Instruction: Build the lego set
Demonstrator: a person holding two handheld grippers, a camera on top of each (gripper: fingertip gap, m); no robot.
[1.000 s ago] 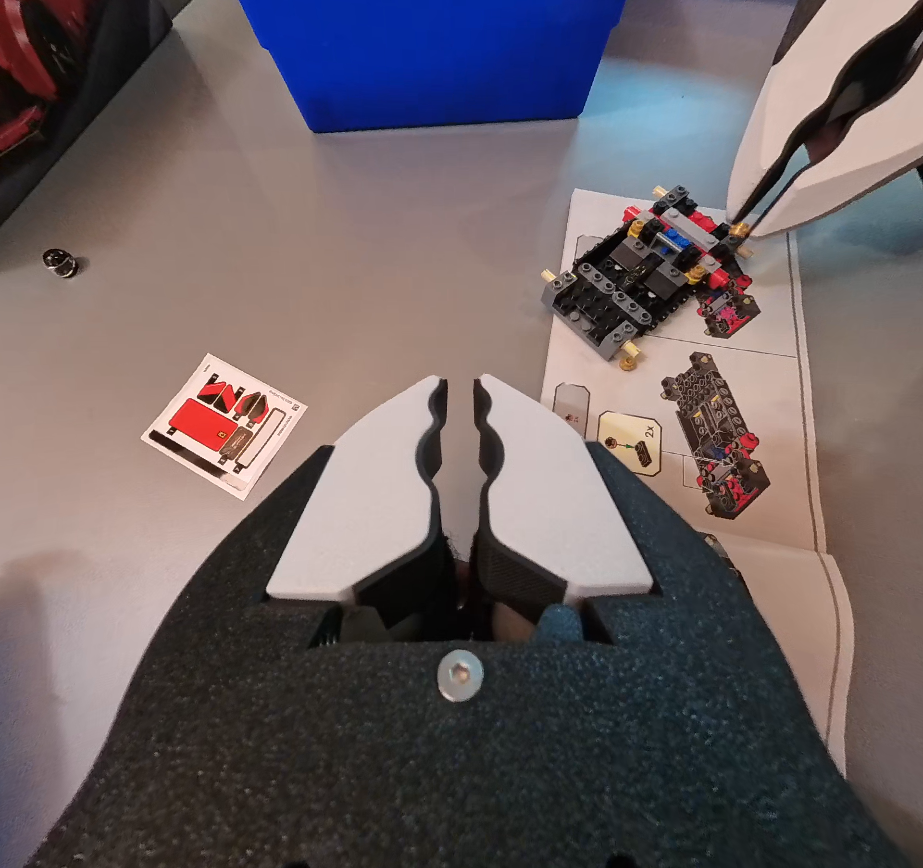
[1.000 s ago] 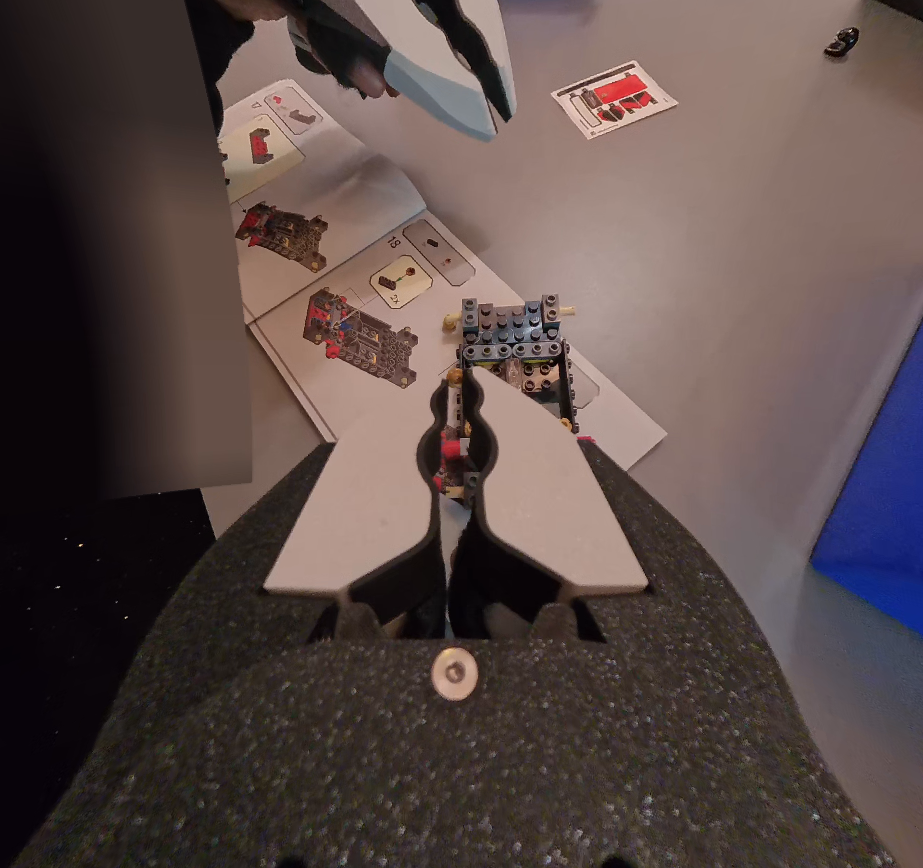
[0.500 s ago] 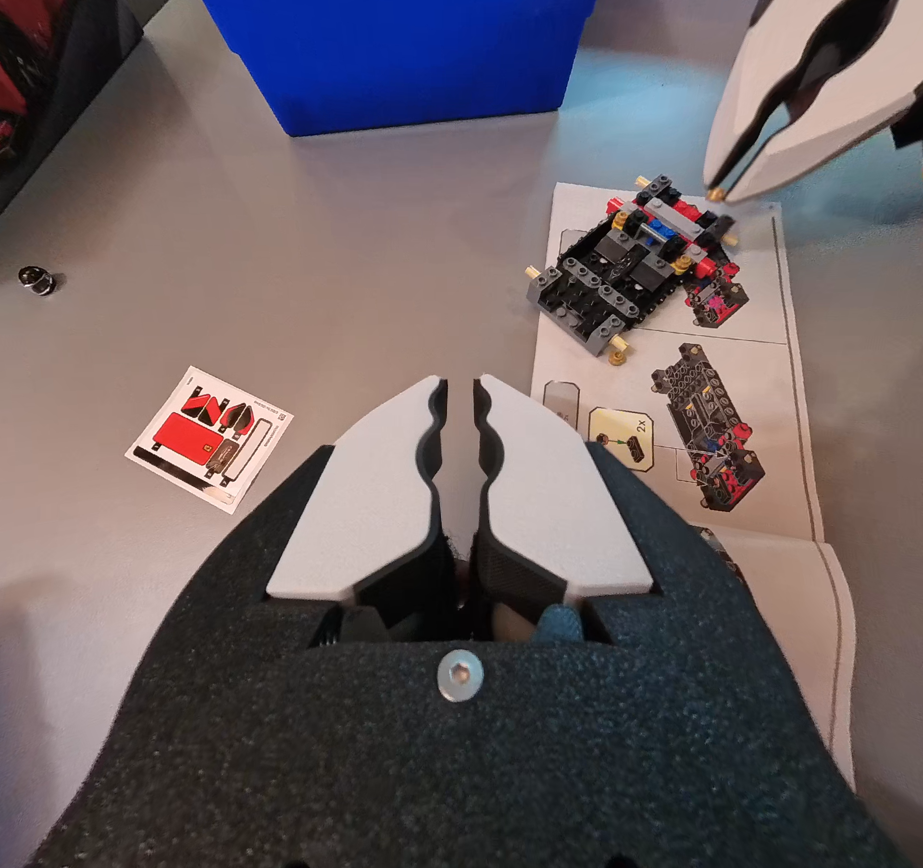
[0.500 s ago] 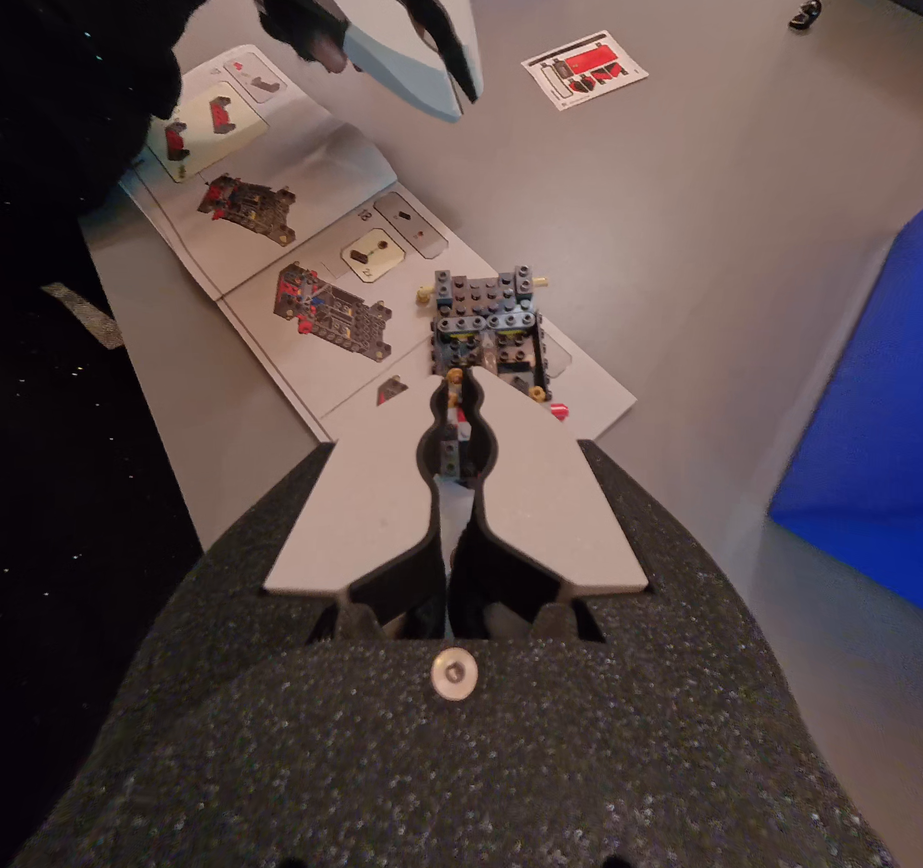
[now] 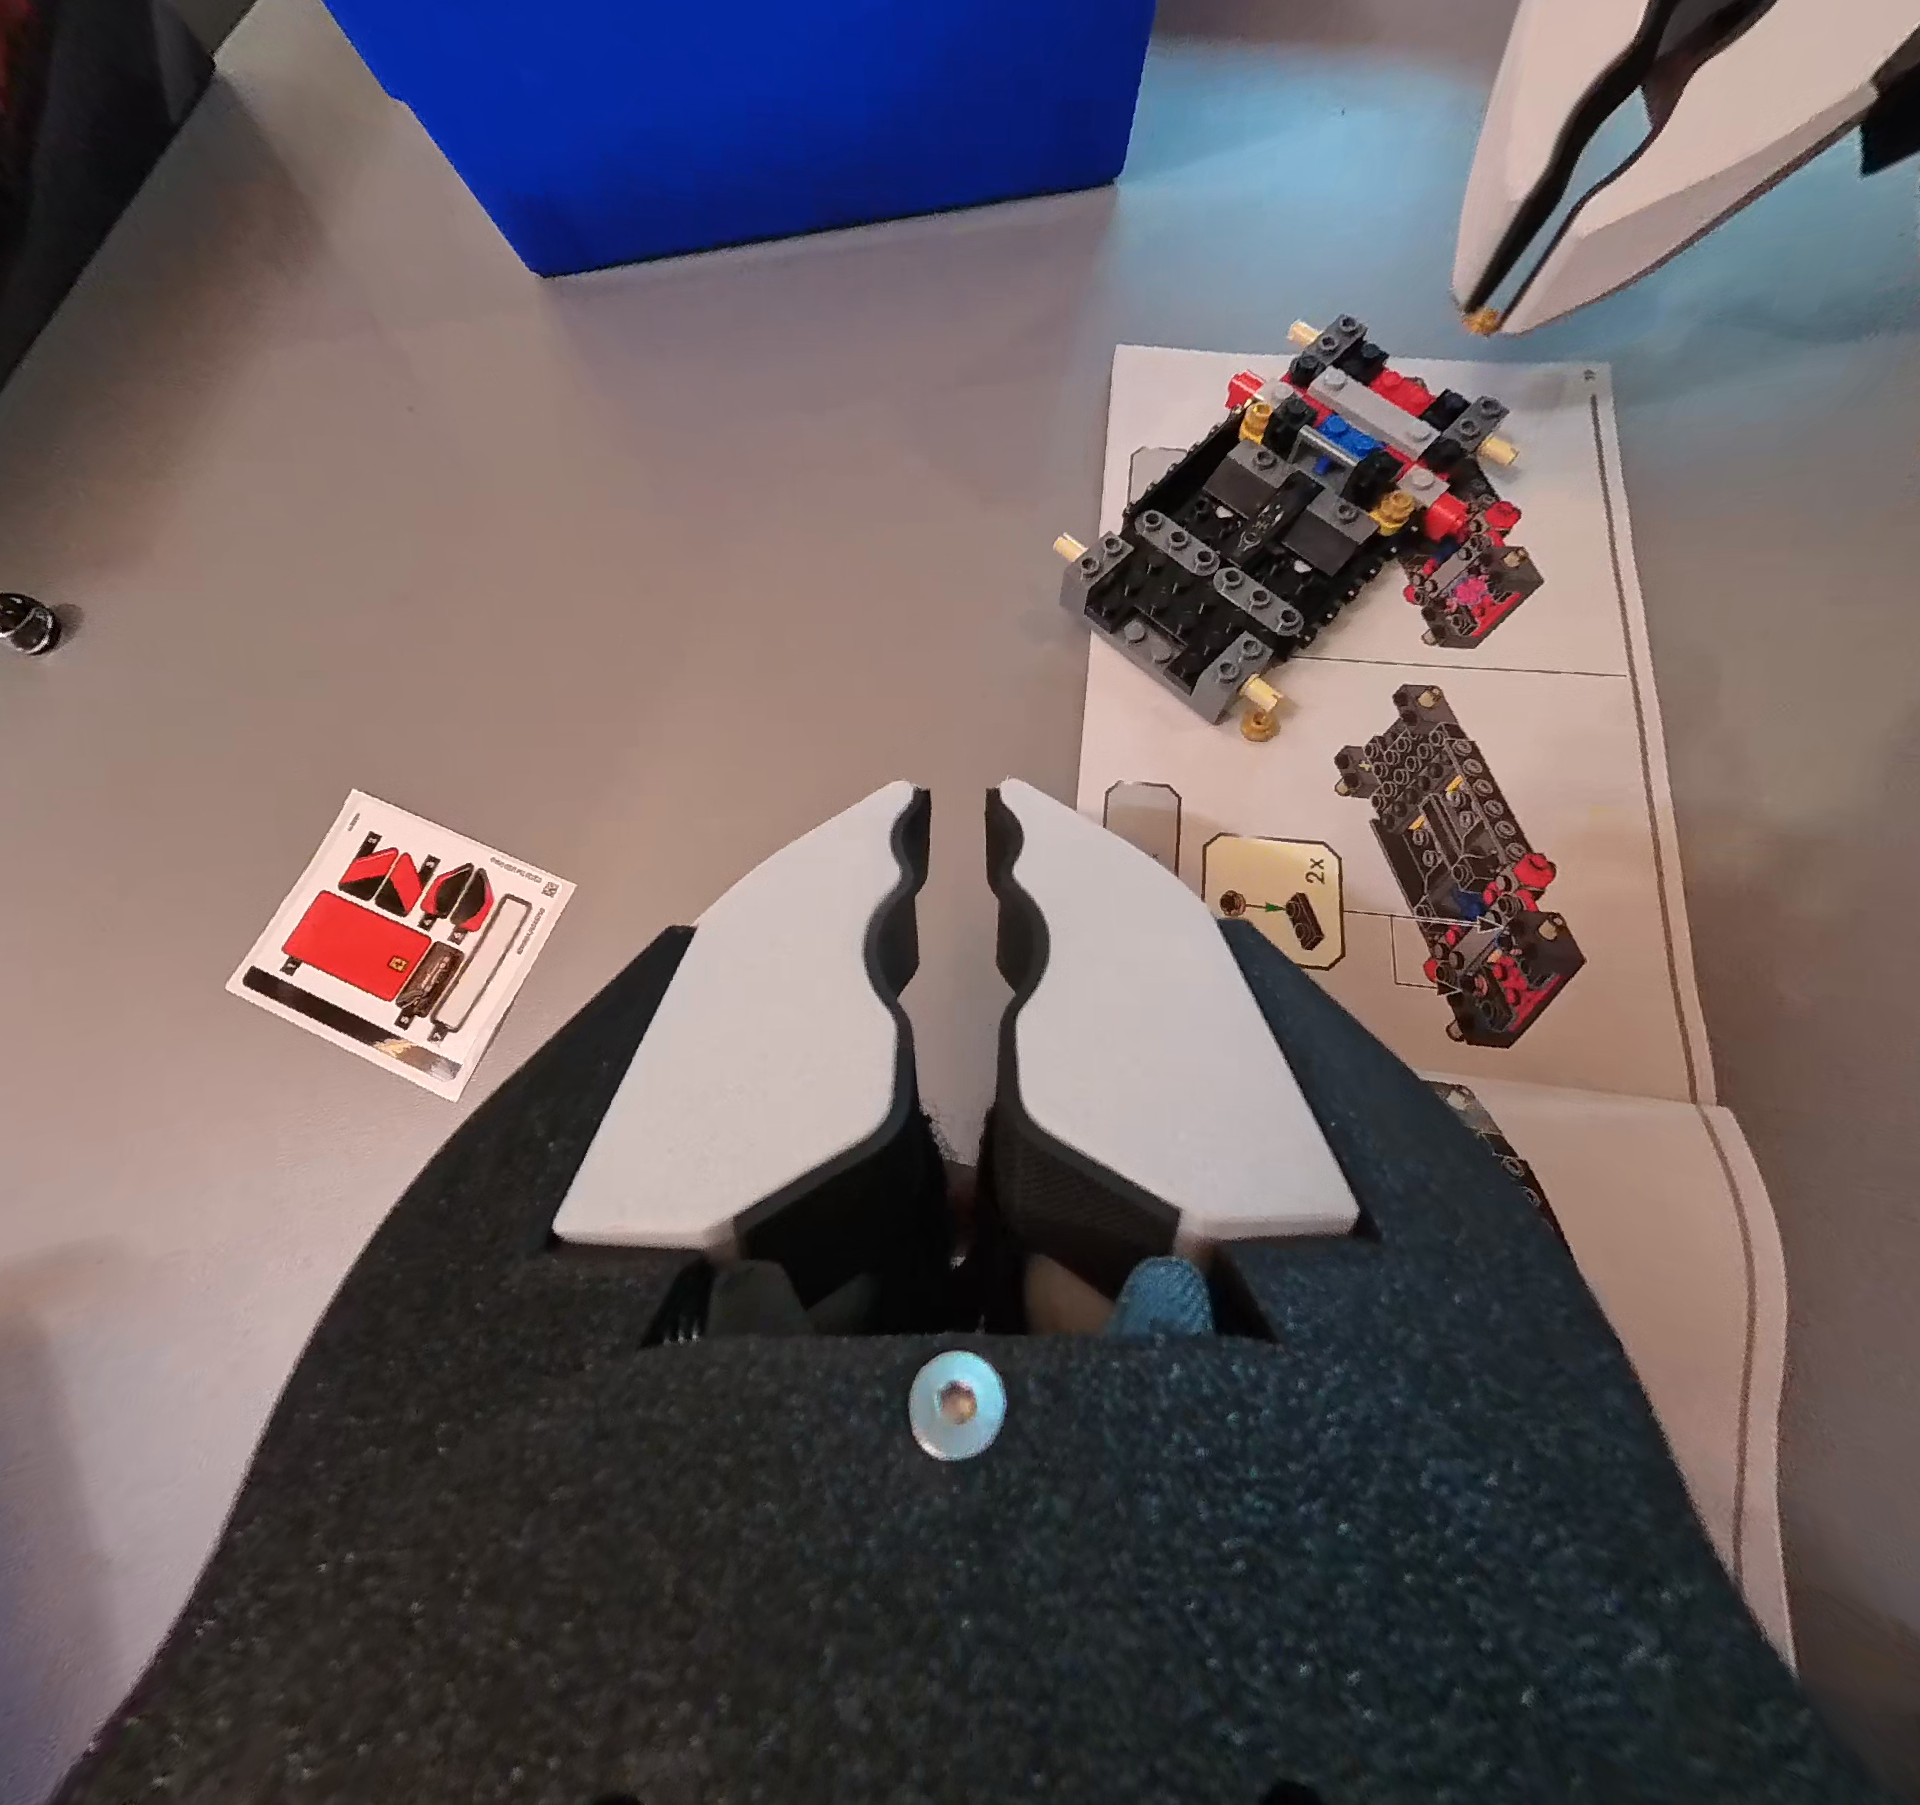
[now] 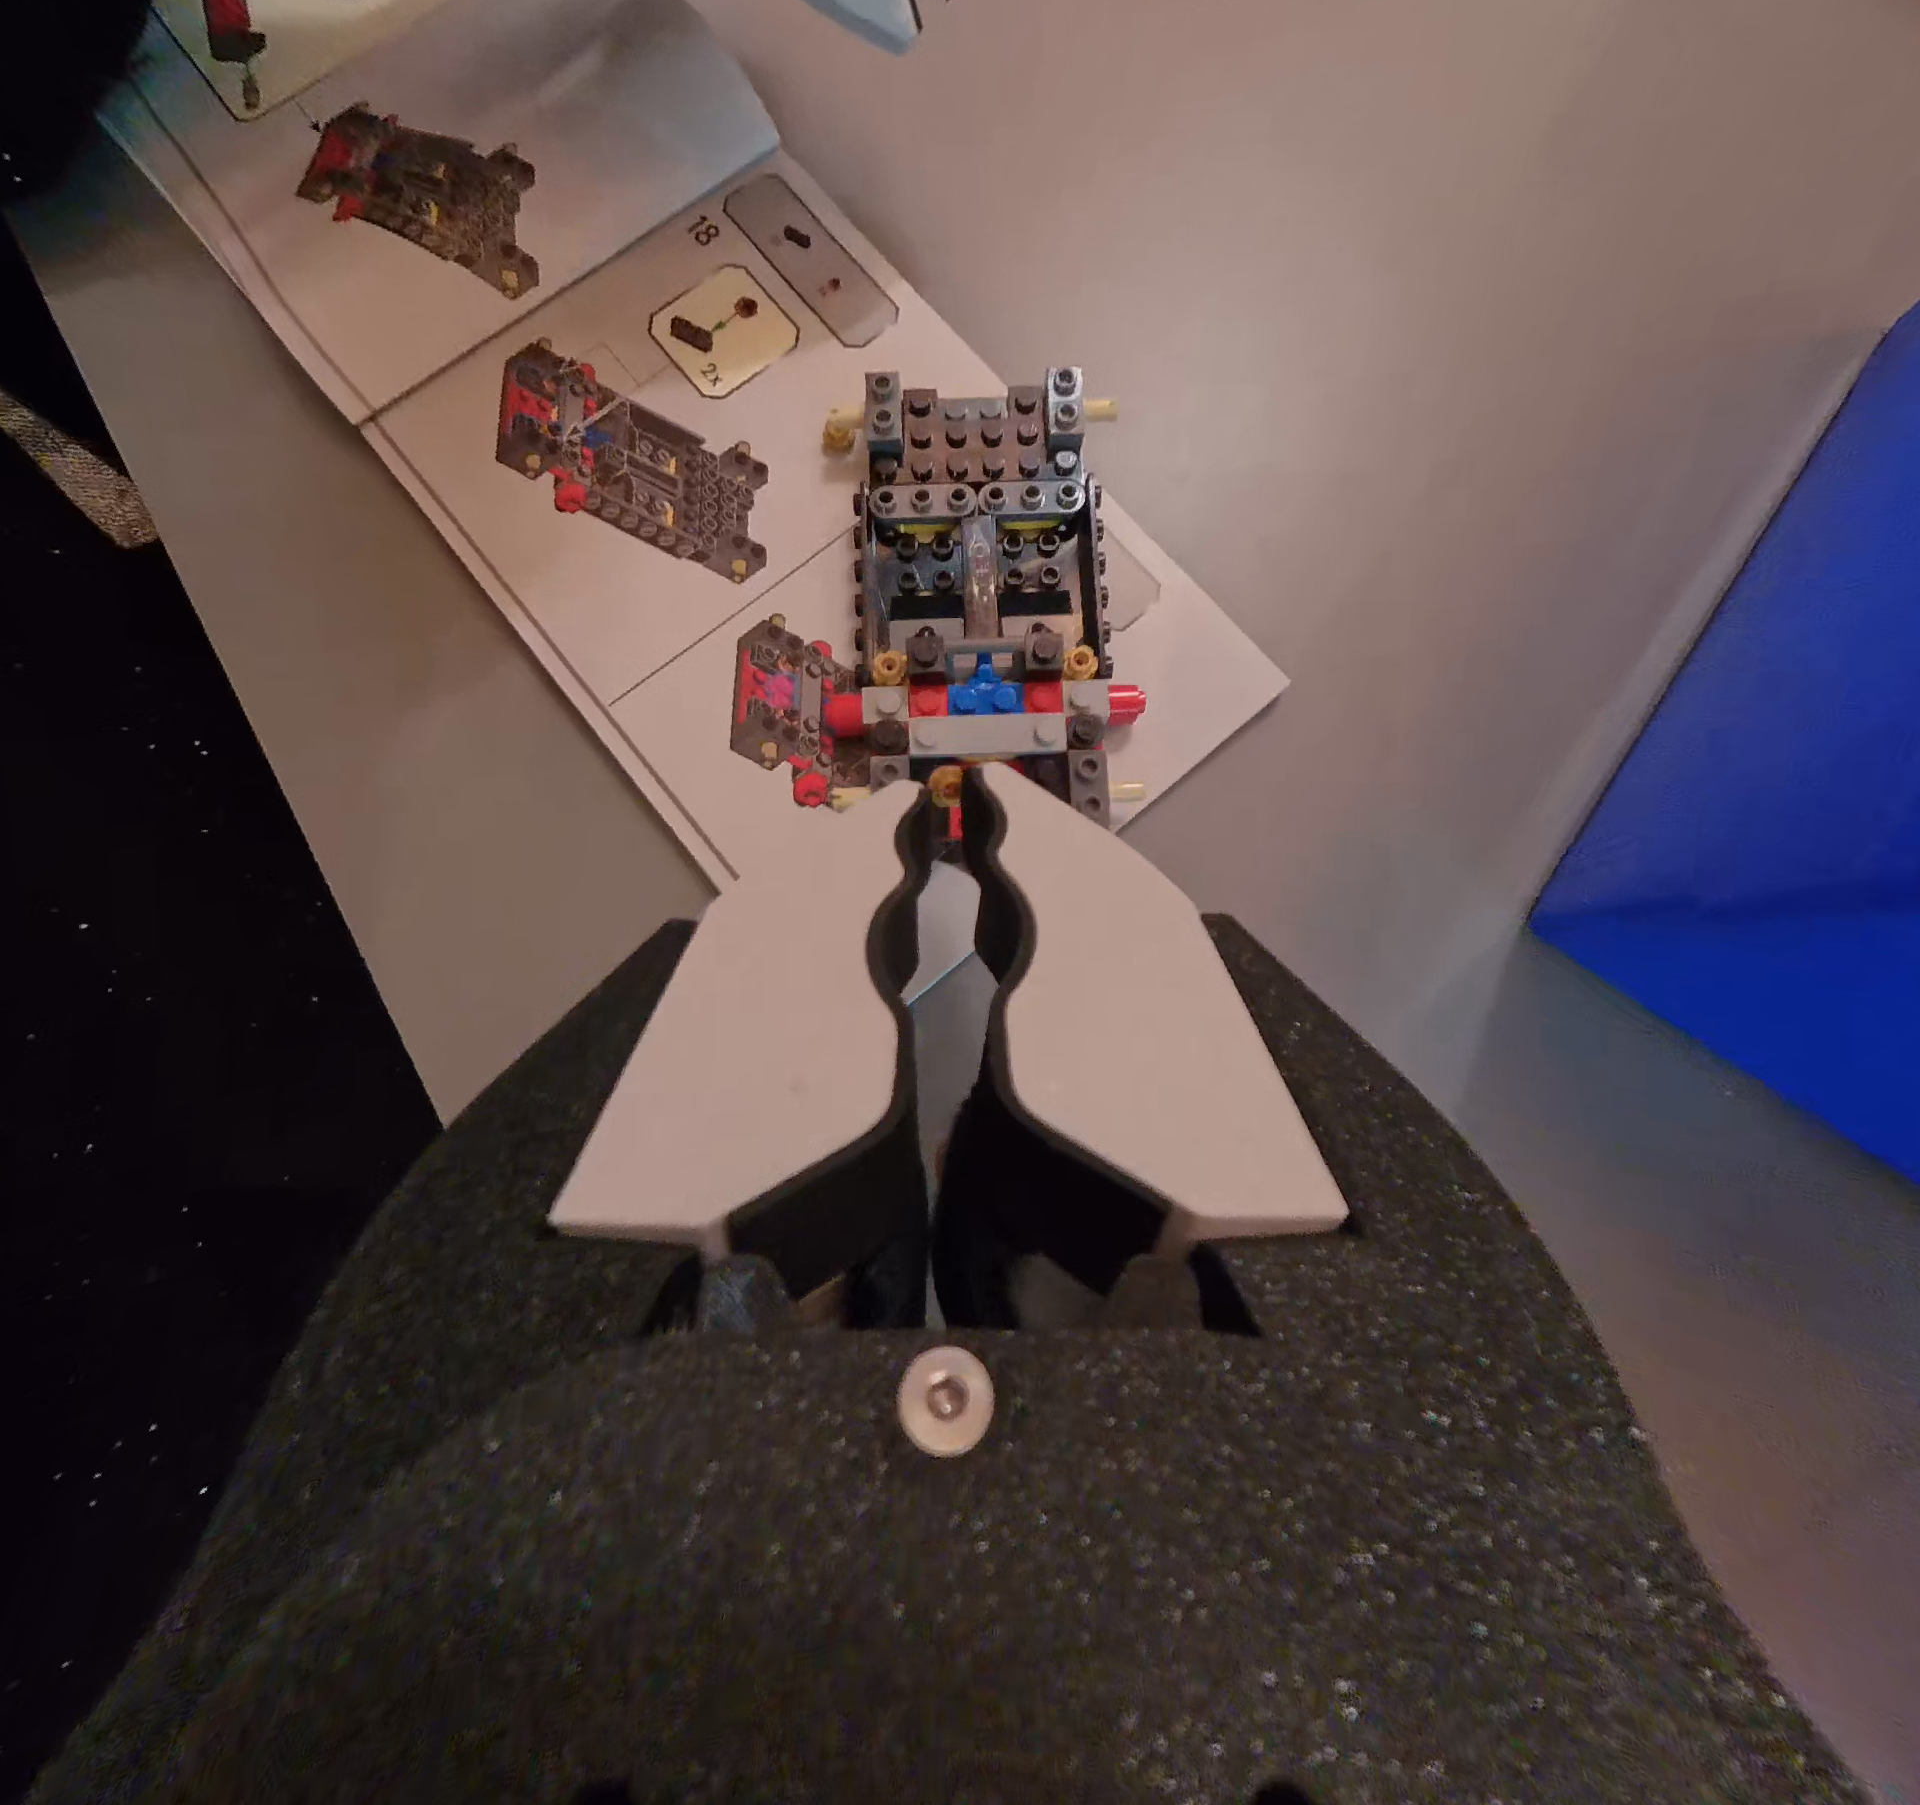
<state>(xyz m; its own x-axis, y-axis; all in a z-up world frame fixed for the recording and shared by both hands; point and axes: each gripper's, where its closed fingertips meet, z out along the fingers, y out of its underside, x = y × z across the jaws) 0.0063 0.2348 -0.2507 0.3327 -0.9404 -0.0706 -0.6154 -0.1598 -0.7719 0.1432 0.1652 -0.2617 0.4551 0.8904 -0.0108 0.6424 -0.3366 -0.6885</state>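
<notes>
Half-built lego car [image 5: 1288, 529] lying on the open instruction booklet [image 5: 1538, 820] on the grey desk [image 5: 675, 560].

The car is a black and grey chassis with red and blue bricks at one end and tan axle pins at its corners; a small gold round piece [image 5: 1260, 725] lies just beside one corner. The right tool [image 6: 945, 791] hangs above the car's red end, its tips closed on a tiny gold stud [image 6: 947, 787]. The left tool [image 5: 956, 799] hovers nearer the booklet's lower page, its tips a narrow slit apart and holding nothing. A sticker sheet [image 5: 400, 940] lies well to the left, and a blue bin [image 5: 727, 62] stands behind.
</notes>
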